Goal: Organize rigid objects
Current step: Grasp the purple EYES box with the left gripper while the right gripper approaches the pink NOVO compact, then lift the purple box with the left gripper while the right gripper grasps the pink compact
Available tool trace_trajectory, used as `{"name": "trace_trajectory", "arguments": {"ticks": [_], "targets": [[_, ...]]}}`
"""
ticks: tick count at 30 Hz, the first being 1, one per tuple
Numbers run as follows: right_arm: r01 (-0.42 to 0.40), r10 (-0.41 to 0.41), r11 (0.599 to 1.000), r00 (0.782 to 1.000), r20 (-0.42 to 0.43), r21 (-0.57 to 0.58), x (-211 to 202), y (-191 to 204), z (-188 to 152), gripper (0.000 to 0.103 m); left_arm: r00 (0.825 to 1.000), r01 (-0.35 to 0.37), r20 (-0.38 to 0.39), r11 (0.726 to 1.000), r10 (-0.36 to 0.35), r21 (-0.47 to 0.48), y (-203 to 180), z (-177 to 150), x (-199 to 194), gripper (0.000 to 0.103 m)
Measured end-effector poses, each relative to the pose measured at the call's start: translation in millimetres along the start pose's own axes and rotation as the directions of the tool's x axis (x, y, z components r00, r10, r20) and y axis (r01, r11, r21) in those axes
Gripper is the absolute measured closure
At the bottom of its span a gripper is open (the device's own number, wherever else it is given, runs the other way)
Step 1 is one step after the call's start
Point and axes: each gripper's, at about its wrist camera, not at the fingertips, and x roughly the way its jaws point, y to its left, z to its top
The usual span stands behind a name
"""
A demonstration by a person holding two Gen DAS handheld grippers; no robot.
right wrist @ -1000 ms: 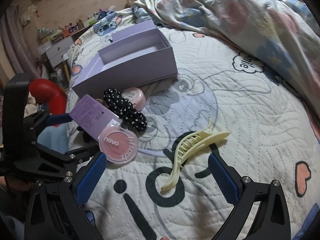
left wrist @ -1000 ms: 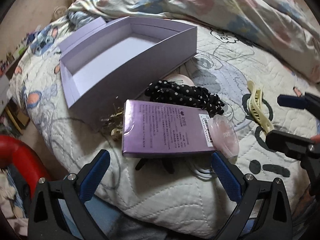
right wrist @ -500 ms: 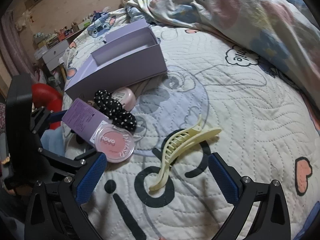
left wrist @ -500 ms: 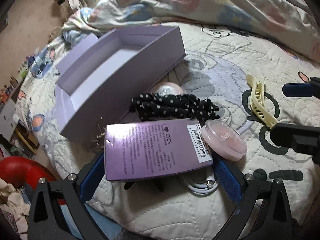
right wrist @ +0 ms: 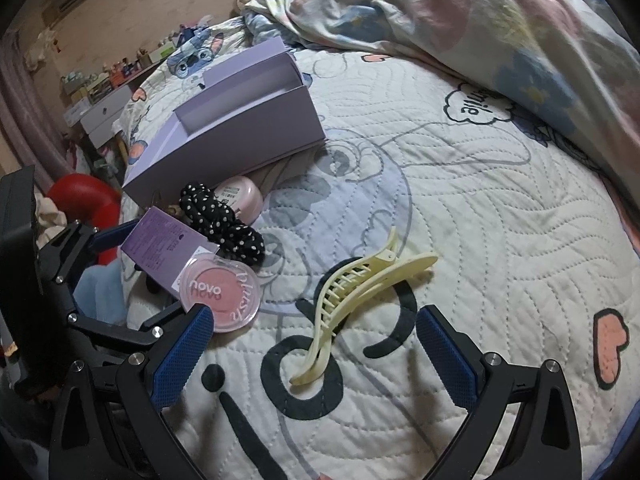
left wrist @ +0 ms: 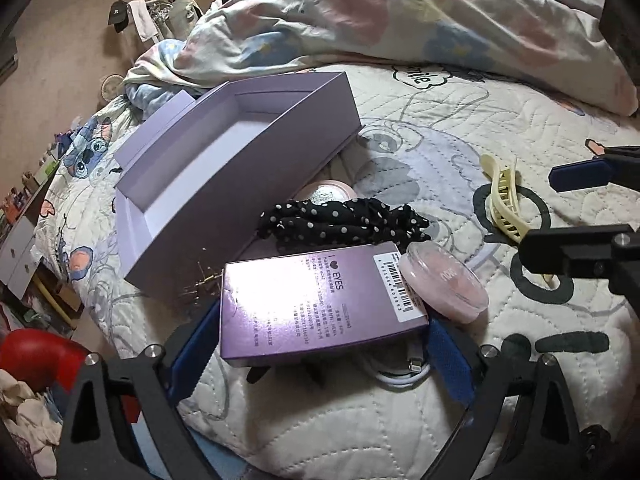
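Your left gripper (left wrist: pixel 316 354) is closing on the purple carton (left wrist: pixel 320 300), which sits between its blue pads (left wrist: pixel 191 356); whether the pads already press on the carton's ends you cannot tell, since those ends hide the contact. The carton lies flat near the bed's (left wrist: pixel 400 420) near edge, atop a white cable (left wrist: pixel 400 376) and something dark. Its barcode end touches the pink blush compact (left wrist: pixel 444 286), which leans against it. Just behind the carton lies the black dotted scrunchie (left wrist: pixel 344 222), and behind that a small pink jar (left wrist: pixel 328 194) rests beside the open lilac box (left wrist: pixel 240 176). The box is empty inside and sits toward the bed's left edge, one corner pointing at the crumpled duvet (left wrist: pixel 400 12) along the far side.

Your right gripper (right wrist: pixel 312 348) stands wide apart, holding nothing. The yellow hair claw (right wrist: pixel 352 292) lies on the quilt with its thin handle end between the two pads, neither pad touching it. The compact is just beside the right gripper's left pad, and the left gripper's frame sits close behind that.
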Motion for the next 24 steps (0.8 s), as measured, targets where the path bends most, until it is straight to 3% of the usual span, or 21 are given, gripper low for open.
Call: {"name": "trace_trajectory", "arguments": {"ticks": [12,17,24], "targets": [[-0.060,0.060,0.998,0.998,0.027,-0.007,-3.5,9.8,5.1,0.000,0.998,0.048,0.035,0.994,-0.044,-0.102,29.9,-0.2,-27.9,0.007],[-0.101,0.102,0.994,0.995,0.023,-0.045,3.0,25.7,6.8,0.000,0.999,0.024,0.027,0.993,-0.021,-0.120,39.8,-6.5,-32.9,0.007],[-0.087,0.088,0.988,0.996,0.001,-0.129,22.0,54.2,9.5,0.002,1.000,0.010,0.004,0.987,-0.010,-0.163,59.1,-20.2,-32.5,0.007]]}}
